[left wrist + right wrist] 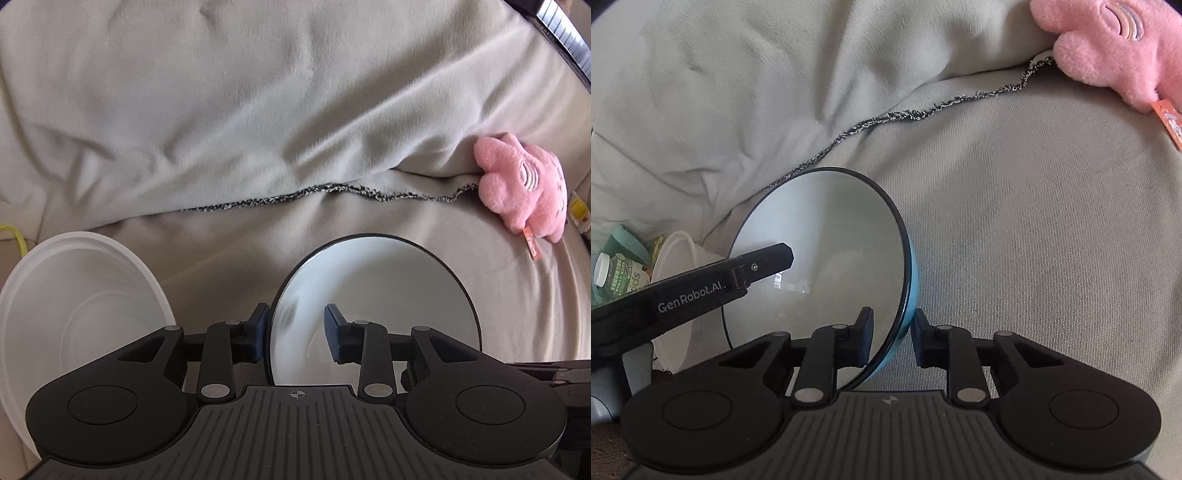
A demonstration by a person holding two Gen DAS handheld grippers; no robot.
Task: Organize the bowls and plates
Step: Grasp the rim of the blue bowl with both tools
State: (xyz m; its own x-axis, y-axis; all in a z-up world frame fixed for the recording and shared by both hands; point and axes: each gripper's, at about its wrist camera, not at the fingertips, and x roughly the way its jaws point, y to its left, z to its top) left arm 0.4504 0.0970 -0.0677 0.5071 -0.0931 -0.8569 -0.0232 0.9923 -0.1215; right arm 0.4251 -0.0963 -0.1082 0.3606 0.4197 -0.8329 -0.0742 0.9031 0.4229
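Right wrist view: the blue bowl (820, 258) sits tipped on the grey blanket (1015, 229), its rim passing between the right gripper (891, 334) pads — jaws apart, not yet pinching, as far as the angle shows. The left gripper (295, 332) straddles the opposite rim, also apart, one pad outside and one inside. Just to its left stands the white bowl (74, 295). Judging by that, nesting means carrying the blue bowl leftward — the left hand is nearer.
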